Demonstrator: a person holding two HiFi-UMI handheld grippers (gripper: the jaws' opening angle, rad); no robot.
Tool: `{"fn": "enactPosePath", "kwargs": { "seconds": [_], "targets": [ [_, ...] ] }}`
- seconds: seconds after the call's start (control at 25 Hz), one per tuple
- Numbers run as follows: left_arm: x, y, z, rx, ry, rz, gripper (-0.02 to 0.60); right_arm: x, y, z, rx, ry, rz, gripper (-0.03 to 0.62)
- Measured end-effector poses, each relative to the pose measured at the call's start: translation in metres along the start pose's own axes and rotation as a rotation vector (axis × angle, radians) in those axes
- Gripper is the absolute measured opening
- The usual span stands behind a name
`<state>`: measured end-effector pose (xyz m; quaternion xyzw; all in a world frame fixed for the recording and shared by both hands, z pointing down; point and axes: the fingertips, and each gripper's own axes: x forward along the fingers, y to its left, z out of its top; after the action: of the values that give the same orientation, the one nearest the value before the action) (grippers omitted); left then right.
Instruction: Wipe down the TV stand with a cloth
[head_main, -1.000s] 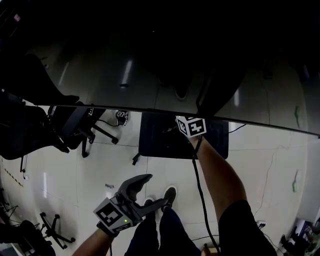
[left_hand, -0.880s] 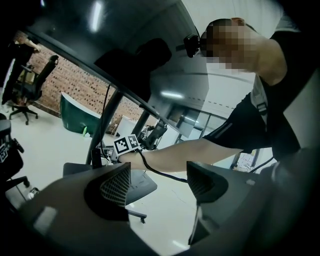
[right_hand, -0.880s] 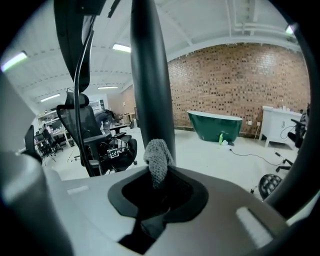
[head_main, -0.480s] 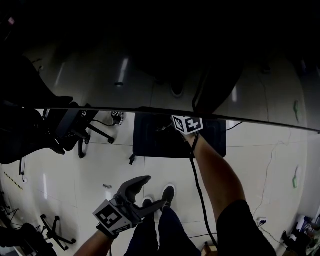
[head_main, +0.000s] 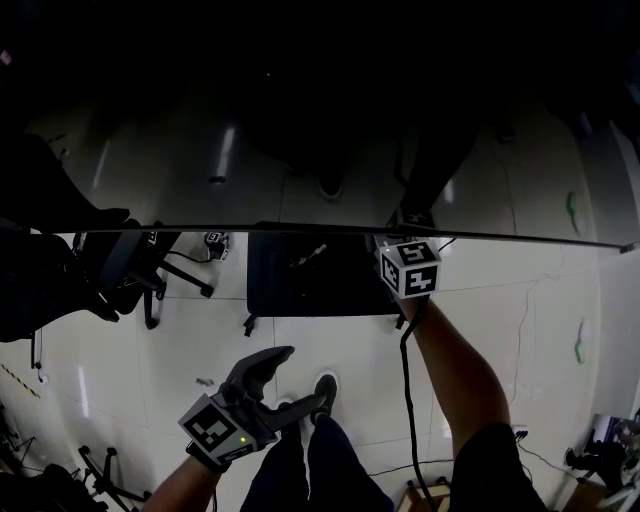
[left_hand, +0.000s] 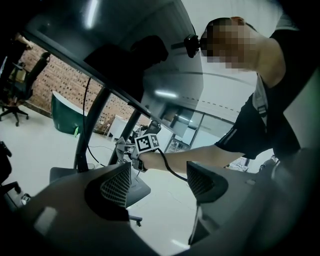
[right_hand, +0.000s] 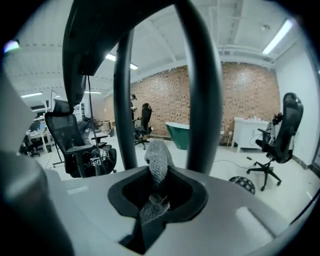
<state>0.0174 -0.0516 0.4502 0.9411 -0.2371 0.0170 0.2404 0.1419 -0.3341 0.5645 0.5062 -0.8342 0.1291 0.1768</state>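
Grey cloth (right_hand: 158, 161) between jaws of right gripper (right_hand: 155, 199)

A grey cloth (right_hand: 157, 160) of coarse knitted weave is seen in the right tongs (right_hand: 156, 199), moulded in matt grey plastic. Cross-hatched dark pads (left_hand: 116, 184) are carried by the left tongs (left_hand: 159, 182). The floor (head_main: 300, 335) is finished glossy, and the TV stand (right_hand: 202, 85) is built of smooth dark tubes.

Two grippers – left gripper (left_hand: 159, 182) and right gripper (right_hand: 156, 189) – one cloth (right_hand: 158, 159), one TV stand (head_main: 322, 280).
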Motion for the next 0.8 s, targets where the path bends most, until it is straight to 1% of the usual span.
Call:
{"fn": "enactPosePath", "kwargs": {
  "seconds": [0.12, 0.2, 0.28, 0.4, 0.64, 0.8],
  "targets": [
    [0.002, -0.009, 0.004, 0.019, 0.007, -0.018, 0.373, -0.017, -0.037, 0.007, 0.012, 0.011, -0.092, 0.061],
    [0.002, -0.011, 0.006, 0.018, 0.006, -0.019, 0.373, -0.022, -0.055, 0.01, 0.045, 0.011, -0.131, 0.061],
    [0.001, -0.01, 0.004, 0.018, 0.006, -0.018, 0.373, -0.021, -0.062, 0.017, 0.066, 0.002, -0.142, 0.061],
    [0.002, -0.008, -0.002, 0.008, 0.019, -0.016, 0.373, -0.016, -0.06, 0.019, 0.082, -0.006, -0.136, 0.061],
    [0.006, -0.002, -0.012, -0.015, 0.037, -0.005, 0.373, 0.002, -0.062, -0.018, 0.106, 0.056, -0.127, 0.061],
    [0.01, 0.004, -0.018, -0.017, 0.047, -0.009, 0.373, 0.015, -0.069, -0.052, 0.114, 0.113, -0.146, 0.061]
  ]
}}
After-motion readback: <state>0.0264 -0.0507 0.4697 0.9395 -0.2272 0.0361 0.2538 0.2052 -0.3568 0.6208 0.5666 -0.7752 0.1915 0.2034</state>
